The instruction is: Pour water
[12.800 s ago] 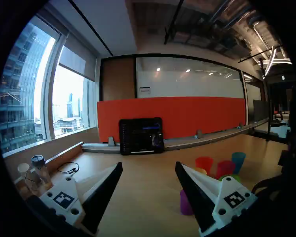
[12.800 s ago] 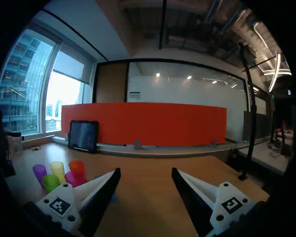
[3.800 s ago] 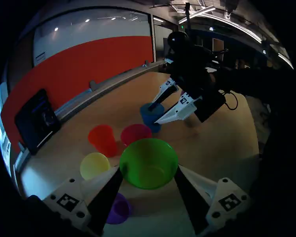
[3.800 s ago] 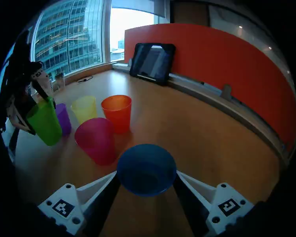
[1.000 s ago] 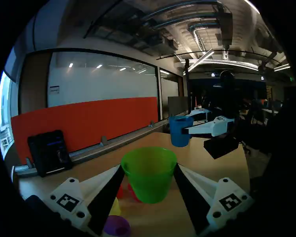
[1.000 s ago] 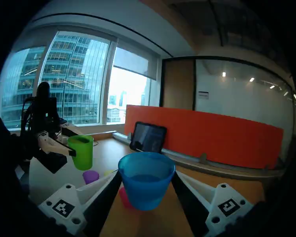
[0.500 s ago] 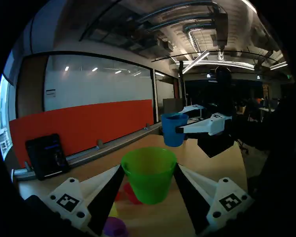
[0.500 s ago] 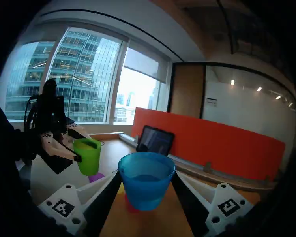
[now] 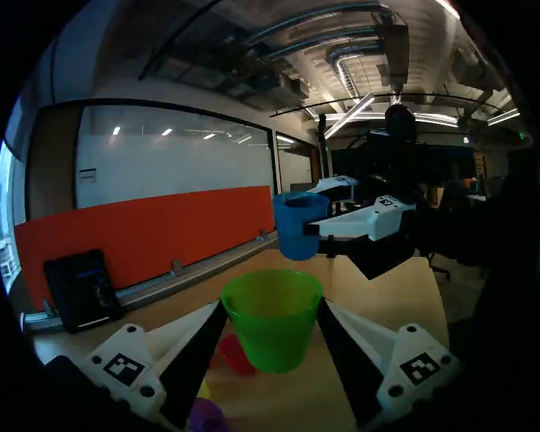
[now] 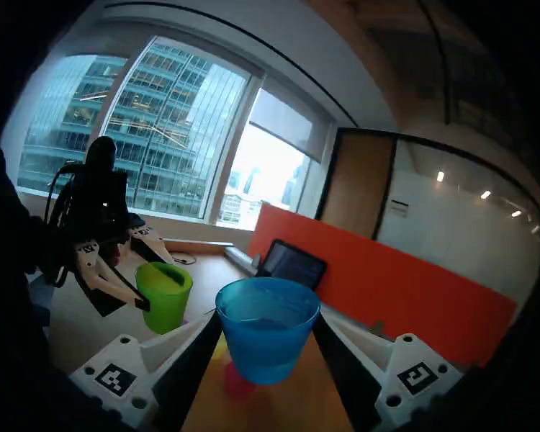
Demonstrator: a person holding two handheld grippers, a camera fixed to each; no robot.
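Left gripper view: left gripper [image 9: 270,306] was closed on the green cup [image 9: 272,335], both fingers pressed on its sides, cup upright and held clear of the desk [image 9: 396,288]. The blue cup [image 9: 293,237] sat near it, higher in frame and not touching it, upright and clamped by the right gripper [image 9: 304,216]. A tablet [image 9: 83,288] leaned at the desk's far edge.

Right gripper view: water [image 10: 266,325] showed inside the blue cup. The left gripper view faced its outer wall, so no level was readable there. Green cup's contents: could not tell.

Judged step: lining up, pour not begun. Next move calls for bringing the blue lip over the green mouth, then tilting slowly.
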